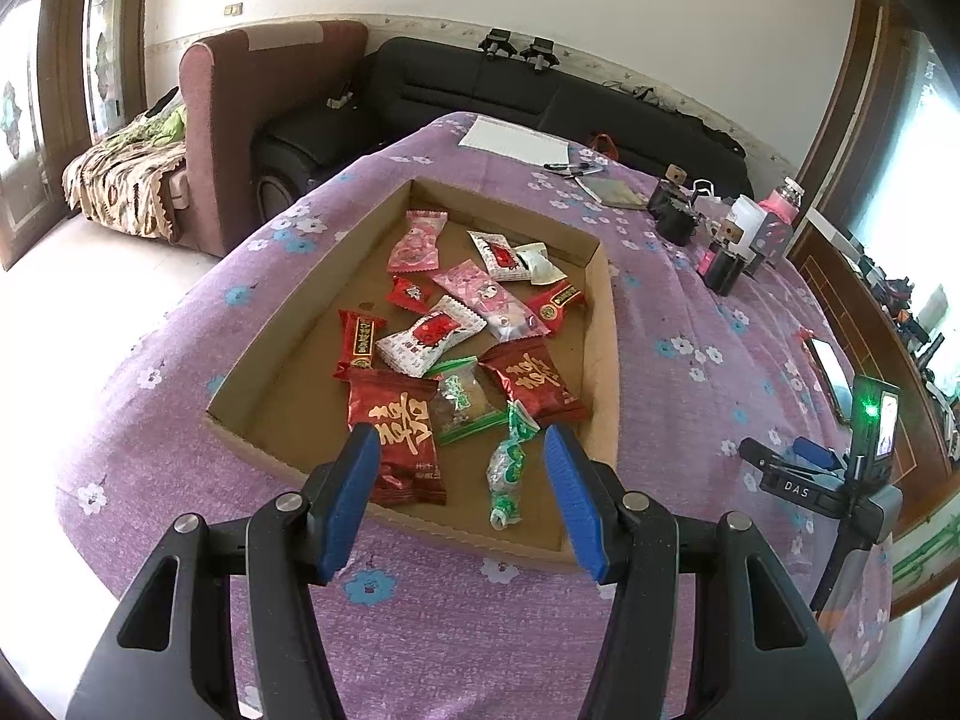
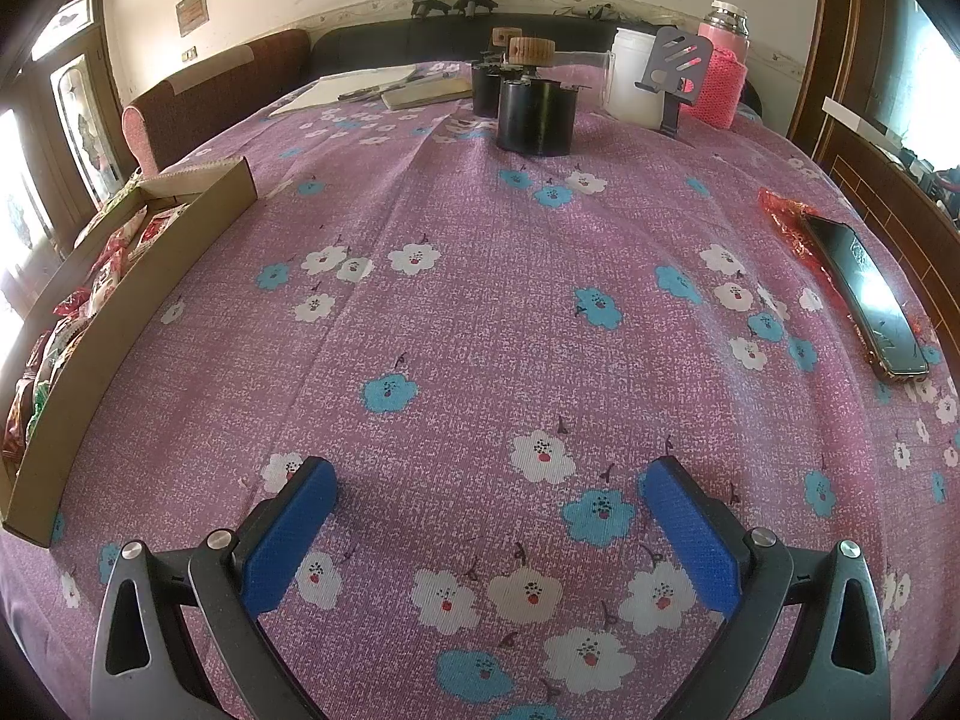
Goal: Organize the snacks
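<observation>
Left gripper (image 1: 462, 498) open, empty, over near edge of cardboard tray (image 1: 606, 324) w/ snack packets (image 1: 432, 339); right gripper (image 2: 489, 531) open over floral tablecloth (image 2: 480, 276).

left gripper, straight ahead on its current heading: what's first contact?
Probably the green twisted candy wrapper, lying in the cardboard tray between the open fingers of the left gripper. The large red snack packet sits just beside the left finger. Depth is hard to judge.

The left gripper (image 1: 462, 468) covers the near corner of the big red packet (image 1: 396, 438), while the cardboard tray (image 2: 120, 276) runs off the right wrist view's left edge, its wall hiding most snacks (image 2: 90, 276).
</observation>
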Motion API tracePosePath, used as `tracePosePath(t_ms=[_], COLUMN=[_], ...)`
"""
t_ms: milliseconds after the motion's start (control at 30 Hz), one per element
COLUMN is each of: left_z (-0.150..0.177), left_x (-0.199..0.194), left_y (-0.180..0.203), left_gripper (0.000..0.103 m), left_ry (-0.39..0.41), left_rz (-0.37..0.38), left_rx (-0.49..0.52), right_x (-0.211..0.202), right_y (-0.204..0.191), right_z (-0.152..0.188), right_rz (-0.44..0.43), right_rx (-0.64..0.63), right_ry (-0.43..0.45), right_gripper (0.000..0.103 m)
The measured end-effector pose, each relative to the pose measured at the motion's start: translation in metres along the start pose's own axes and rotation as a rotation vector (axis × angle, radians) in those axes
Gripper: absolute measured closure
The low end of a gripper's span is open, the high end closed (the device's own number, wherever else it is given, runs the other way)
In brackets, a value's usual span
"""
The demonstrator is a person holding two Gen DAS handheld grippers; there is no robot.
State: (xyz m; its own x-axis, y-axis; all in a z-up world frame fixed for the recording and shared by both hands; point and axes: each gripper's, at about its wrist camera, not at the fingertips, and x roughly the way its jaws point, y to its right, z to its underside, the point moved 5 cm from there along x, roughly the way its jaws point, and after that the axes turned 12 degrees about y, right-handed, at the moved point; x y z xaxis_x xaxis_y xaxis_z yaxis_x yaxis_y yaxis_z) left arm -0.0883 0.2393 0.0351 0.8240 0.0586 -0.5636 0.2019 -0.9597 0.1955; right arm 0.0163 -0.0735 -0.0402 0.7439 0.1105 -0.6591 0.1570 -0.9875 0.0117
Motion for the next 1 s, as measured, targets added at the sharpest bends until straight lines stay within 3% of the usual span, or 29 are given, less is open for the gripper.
tracePosePath(t_ms=[1000], left_z=[0.012], left_x=[0.000], left_y=[-0.028], left_gripper=[0.047], left_ry=[-0.027], left_rz=[-0.031], left_rx=[-0.032], right_x=[0.000], right_y=[0.000], right_z=[0.000], right_rz=[-0.001], right_rx=[0.000], right_ry=[-0.001], right_gripper=[0.000])
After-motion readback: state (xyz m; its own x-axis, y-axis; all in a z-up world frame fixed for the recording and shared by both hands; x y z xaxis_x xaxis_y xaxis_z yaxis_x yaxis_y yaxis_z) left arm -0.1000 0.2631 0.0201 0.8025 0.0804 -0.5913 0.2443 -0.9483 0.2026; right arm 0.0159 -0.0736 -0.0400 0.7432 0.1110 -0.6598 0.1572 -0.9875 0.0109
